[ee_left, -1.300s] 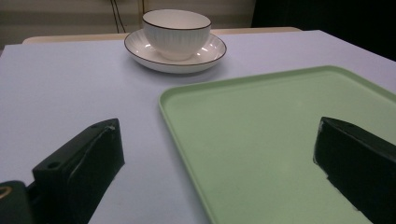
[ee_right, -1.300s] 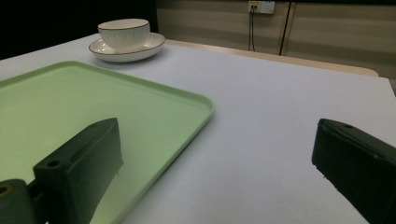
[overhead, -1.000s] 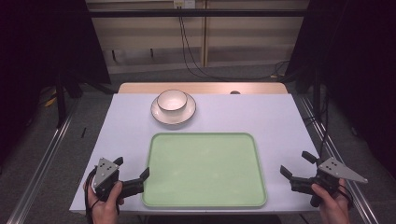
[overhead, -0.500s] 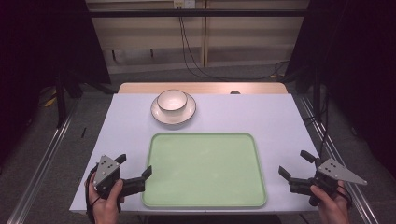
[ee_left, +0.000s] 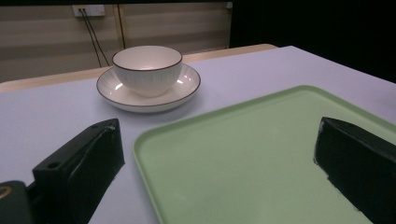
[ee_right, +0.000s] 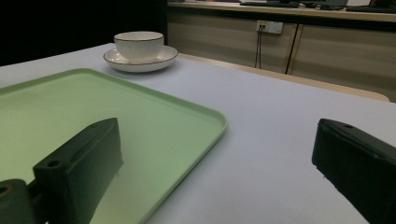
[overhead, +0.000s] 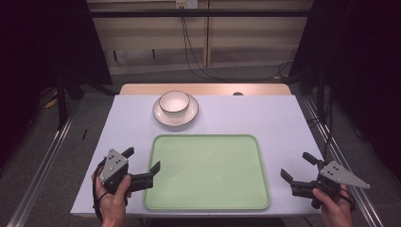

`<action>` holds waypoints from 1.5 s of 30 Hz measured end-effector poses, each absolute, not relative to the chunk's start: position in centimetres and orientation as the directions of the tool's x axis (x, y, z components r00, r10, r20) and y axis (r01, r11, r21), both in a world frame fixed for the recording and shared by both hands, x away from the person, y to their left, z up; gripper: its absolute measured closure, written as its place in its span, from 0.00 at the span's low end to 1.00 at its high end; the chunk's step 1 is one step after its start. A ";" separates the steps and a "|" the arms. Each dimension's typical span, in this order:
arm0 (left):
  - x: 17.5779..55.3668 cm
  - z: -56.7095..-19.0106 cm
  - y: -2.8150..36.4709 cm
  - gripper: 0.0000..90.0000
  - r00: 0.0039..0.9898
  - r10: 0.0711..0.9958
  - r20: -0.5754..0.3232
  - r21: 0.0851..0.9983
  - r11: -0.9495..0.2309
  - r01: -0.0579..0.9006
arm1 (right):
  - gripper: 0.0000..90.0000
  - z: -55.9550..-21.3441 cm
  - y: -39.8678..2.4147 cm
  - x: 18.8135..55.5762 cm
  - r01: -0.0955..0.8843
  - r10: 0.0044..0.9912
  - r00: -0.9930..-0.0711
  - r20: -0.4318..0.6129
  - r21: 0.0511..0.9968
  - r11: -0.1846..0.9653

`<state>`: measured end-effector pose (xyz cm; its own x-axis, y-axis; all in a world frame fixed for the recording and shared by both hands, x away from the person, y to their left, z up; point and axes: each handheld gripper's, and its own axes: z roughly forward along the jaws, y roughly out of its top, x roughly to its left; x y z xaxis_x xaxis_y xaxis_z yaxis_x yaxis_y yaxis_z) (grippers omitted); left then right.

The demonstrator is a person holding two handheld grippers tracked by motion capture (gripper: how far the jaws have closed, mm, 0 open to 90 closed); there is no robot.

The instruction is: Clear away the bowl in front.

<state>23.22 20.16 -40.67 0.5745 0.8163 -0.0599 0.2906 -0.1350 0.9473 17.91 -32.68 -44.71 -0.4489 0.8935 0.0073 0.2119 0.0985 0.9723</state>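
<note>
A pale green tray (overhead: 208, 172) lies empty on the near half of the white table (overhead: 265, 116). Behind it a white bowl (overhead: 174, 101) sits on a white saucer (overhead: 187, 116). My left gripper (overhead: 141, 159) is open at the tray's near left corner, jaws straddling its rim. My right gripper (overhead: 298, 165) is open just off the tray's near right side, with nothing between its jaws. In the left gripper view the bowl (ee_left: 147, 70), saucer (ee_left: 184, 86) and tray (ee_left: 243, 158) lie ahead. In the right gripper view the tray (ee_right: 70, 116) and bowl (ee_right: 139, 45) are at left.
A bare wooden strip (overhead: 213, 89) runs along the table's far edge. Cables (overhead: 189, 52) hang down the wall behind. Metal rails (overhead: 42, 165) flank the table on the floor. Bare tabletop (overhead: 269, 118) stretches right of the saucer.
Both grippers have shifted only slightly. The left one has edged toward the tray's corner. Tray, bowl and saucer stay put.
</note>
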 end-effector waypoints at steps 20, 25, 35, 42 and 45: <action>27.5 -40.3 18.7 0.04 0.610 0.791 -0.044 0.945 -0.165 0.282 | 0.02 -44.7 -32.5 17.8 0.200 0.886 -0.464 0.015 0.976 0.088; 29.3 -40.3 18.8 0.03 0.616 0.780 -0.110 0.940 -0.121 0.320 | 0.02 -44.7 -32.4 17.8 0.192 0.879 -0.477 0.012 0.977 0.090; 31.7 -40.0 17.9 0.03 0.612 0.789 -0.060 0.947 -0.149 0.286 | 0.02 -44.7 -32.4 17.7 0.189 0.880 -0.475 0.013 0.978 0.087; 34.1 -40.5 17.8 0.05 0.584 0.811 -0.035 0.942 -0.168 0.290 | 0.02 -44.7 -32.5 17.8 0.197 0.882 -0.471 0.019 0.977 0.084; 34.8 -40.5 17.6 0.05 0.586 0.811 -0.007 0.939 -0.197 0.283 | 0.02 -44.8 -32.5 17.8 0.190 0.881 -0.473 0.016 0.978 0.084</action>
